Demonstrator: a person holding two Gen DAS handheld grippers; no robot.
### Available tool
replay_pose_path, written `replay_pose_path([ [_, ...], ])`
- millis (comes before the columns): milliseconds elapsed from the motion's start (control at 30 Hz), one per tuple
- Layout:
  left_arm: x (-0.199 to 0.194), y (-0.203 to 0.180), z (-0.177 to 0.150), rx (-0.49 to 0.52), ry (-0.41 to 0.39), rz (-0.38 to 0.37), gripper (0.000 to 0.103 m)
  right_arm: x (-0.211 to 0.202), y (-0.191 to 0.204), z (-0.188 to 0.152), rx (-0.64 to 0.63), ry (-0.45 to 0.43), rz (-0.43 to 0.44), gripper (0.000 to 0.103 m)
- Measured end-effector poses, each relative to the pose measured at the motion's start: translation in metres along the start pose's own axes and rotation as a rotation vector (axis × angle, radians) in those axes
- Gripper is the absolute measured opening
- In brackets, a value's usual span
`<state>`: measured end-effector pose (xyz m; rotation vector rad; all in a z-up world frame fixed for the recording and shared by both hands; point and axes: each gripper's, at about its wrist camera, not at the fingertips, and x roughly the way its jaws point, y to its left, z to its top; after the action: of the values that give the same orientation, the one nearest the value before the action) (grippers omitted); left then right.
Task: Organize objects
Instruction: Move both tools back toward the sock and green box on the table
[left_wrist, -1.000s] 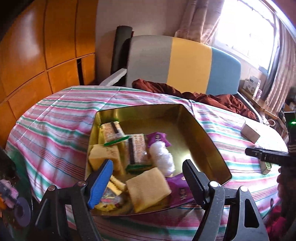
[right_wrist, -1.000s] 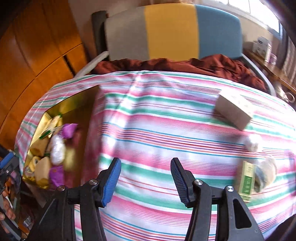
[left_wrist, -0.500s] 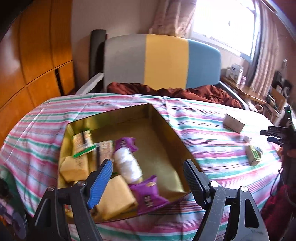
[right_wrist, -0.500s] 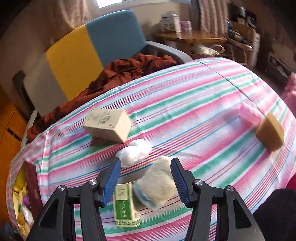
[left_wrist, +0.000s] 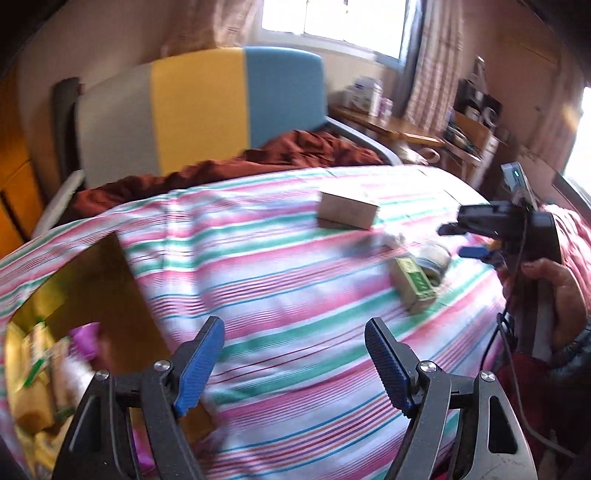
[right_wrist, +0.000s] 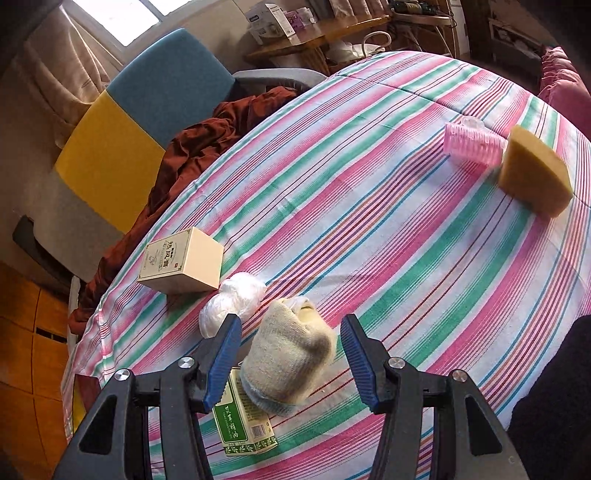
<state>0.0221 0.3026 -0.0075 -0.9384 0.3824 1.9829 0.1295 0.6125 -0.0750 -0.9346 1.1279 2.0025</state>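
My right gripper (right_wrist: 291, 326) is open and straddles a rolled beige sock (right_wrist: 291, 365) on the striped cloth; neither pad presses it. Against the sock lies a green box (right_wrist: 243, 424), with a white plastic bundle (right_wrist: 232, 299) and a beige box (right_wrist: 181, 262) behind. My left gripper (left_wrist: 295, 341) hangs open and empty above bare cloth, right of the gold tin (left_wrist: 92, 288), which holds several packets. In the left wrist view the right gripper (left_wrist: 461, 242) hovers by the sock (left_wrist: 437, 256) and green box (left_wrist: 413, 286).
A pink ribbed cup (right_wrist: 472, 146) and a yellow sponge (right_wrist: 532, 177) lie at the far right of the table. A striped chair (left_wrist: 199, 110) with a brown cloth (left_wrist: 295, 151) stands behind. A hand (left_wrist: 554, 291) holds the right gripper.
The left wrist view swung right, from over the tin's contents to the open cloth. The right gripper rolled, travelled right and settled around the sock.
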Motion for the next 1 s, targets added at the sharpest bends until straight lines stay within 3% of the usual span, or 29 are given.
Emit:
replay_pose_path([
  [167, 0.044, -0.041, 0.015, 0.065, 0.062, -0.123, 0.076, -0.004, -0.004, 0.003, 0.025, -0.026, 0.012, 0.058],
  [233, 0.059, -0.058, 0.021, 0.099, 0.080, -0.150, 0.076, -0.004, -0.005, 0.004, 0.039, -0.027, 0.024, 0.071],
  [300, 0.069, -0.072, 0.026, 0.129, 0.090, -0.188, 0.076, -0.005, -0.006, 0.004, 0.046, -0.029, 0.030, 0.074],
  [633, 0.138, -0.122, 0.043, 0.215, 0.192, -0.210, 0.075, -0.002, -0.012, 0.008, 0.090, -0.023, 0.052, 0.074],
  [733, 0.156, -0.127, 0.044, 0.215, 0.212, -0.198, 0.067, 0.002, -0.011, 0.008, 0.088, -0.013, 0.046, 0.074],
  [900, 0.155, -0.113, 0.038, 0.167, 0.204, -0.244, 0.037, 0.006, -0.012, 0.009, 0.092, -0.001, 0.034, 0.074],
  [1000, 0.143, -0.098, 0.029, 0.173, 0.168, -0.217, 0.033, 0.008, -0.011, 0.009, 0.086, 0.006, 0.026, 0.074],
])
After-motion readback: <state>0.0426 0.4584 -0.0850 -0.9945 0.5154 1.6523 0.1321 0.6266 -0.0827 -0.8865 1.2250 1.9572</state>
